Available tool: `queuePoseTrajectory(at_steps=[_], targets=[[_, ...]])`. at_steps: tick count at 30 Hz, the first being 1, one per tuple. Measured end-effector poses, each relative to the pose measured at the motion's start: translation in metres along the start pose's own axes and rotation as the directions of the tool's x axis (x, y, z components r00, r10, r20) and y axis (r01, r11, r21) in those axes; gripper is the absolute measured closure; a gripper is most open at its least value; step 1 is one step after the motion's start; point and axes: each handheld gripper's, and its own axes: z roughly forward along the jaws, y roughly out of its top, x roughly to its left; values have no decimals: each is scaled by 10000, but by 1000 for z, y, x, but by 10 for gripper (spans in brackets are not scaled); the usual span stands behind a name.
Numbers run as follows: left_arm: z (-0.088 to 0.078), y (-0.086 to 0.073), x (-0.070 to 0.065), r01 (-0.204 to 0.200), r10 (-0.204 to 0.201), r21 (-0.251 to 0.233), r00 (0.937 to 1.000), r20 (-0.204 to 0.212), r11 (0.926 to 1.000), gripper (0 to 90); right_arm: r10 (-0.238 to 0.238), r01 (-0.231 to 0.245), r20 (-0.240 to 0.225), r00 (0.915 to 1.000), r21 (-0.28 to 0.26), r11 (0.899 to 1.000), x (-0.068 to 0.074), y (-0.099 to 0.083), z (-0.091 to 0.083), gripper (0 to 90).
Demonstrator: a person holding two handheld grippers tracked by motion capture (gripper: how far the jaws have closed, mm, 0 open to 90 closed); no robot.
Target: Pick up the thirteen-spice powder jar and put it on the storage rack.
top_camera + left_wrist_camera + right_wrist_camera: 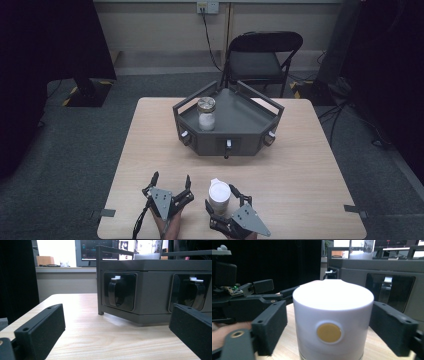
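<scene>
1. White-capped container [333,322] stands upright on the wooden table [300,170], well in front of the grey tray [235,135] and between the jaws of the right gripper [222,204].
2. Both pads look to sit against the cap's sides, so I judge it gripped; squeeze evenly and lift straight up so it stays upright.
3. Right hand comes in level and low, jaws aimed at the tray.
4. Left gripper [171,181] rests beside the container, jaws spread wide and holding nothing, pointed at the tray's front.
</scene>
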Motion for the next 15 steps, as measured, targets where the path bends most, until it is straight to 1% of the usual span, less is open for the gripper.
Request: queuePoseTrajectory(at_steps=[5, 8, 10, 15], targets=[[0, 0, 0, -1, 1, 0, 10000, 3, 10000, 0, -14, 14, -81, 10000, 88, 10000, -1, 0, 0, 248], [0, 0, 0, -1, 1, 0, 10000, 2, 10000, 0, -127, 126, 48, 9999, 131, 9998, 0, 1, 0, 291], [0, 0, 0, 0, 0, 1, 10000, 2, 10000, 0, -56, 55, 60, 10000, 129, 9999, -1, 1, 1, 293], [0, 0, 0, -4, 4, 2, 10000, 5, 10000, 0, -46, 45, 127, 9999, 99, 9999, 1, 0, 2, 295]])
